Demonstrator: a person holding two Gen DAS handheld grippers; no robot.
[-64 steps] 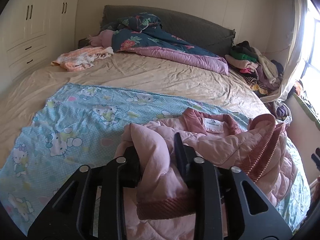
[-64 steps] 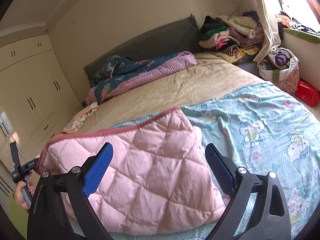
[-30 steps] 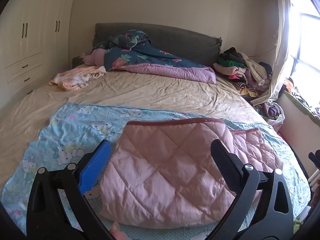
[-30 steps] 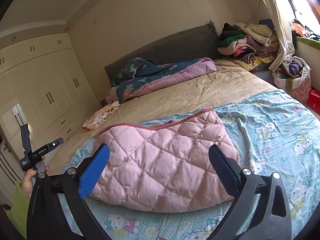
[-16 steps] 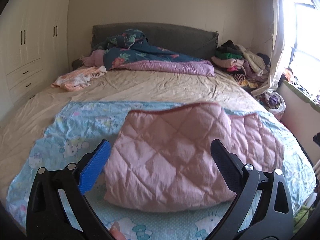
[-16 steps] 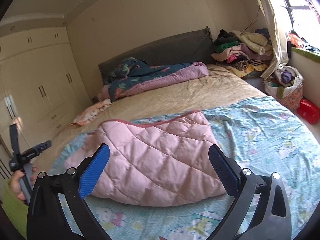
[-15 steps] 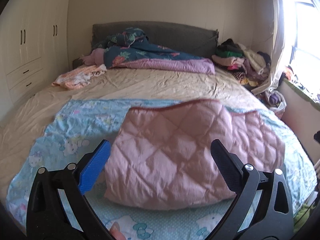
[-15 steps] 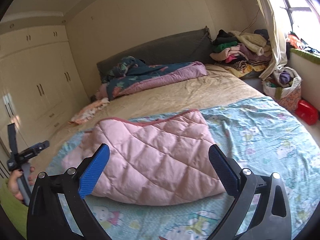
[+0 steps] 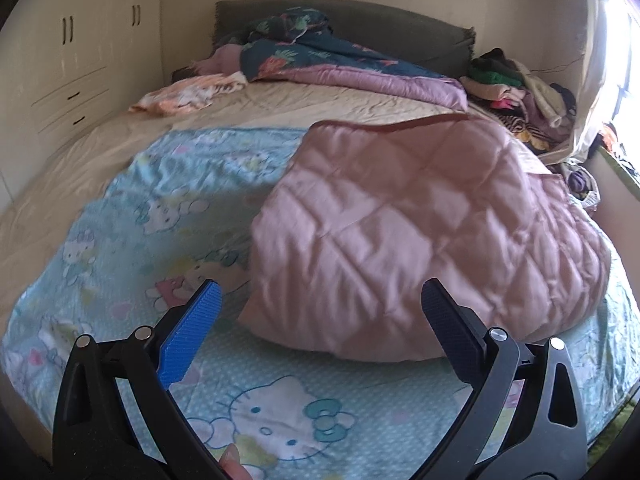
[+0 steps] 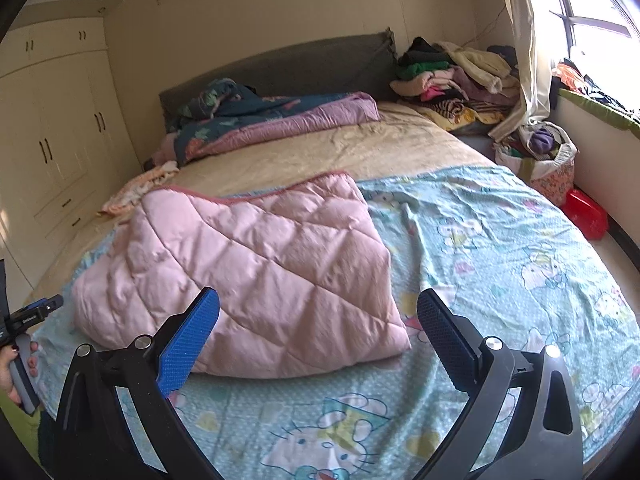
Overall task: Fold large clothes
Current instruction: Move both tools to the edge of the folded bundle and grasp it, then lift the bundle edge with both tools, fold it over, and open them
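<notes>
The left gripper [image 9: 320,312] has its jaws spread wide and holds nothing; the right gripper [image 10: 318,318] is the same, jaws apart and empty. Both hover just short of the pink quilted jacket [image 10: 248,268], which lies folded into a thick bundle on the blue cartoon sheet [image 10: 500,240] at the near end of the bed [image 10: 340,152]. Beyond it a dark floral quilt [image 9: 332,60] lies bunched by the headboard [image 10: 304,64], and a pile of clothes [image 10: 452,76] sits near the window

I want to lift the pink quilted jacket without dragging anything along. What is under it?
The pink quilted jacket lies folded on the light blue cartoon-cat sheet, which shows all around it. Whatever sits directly beneath the bundle is covered. Both tongs are open, touching nothing.
</notes>
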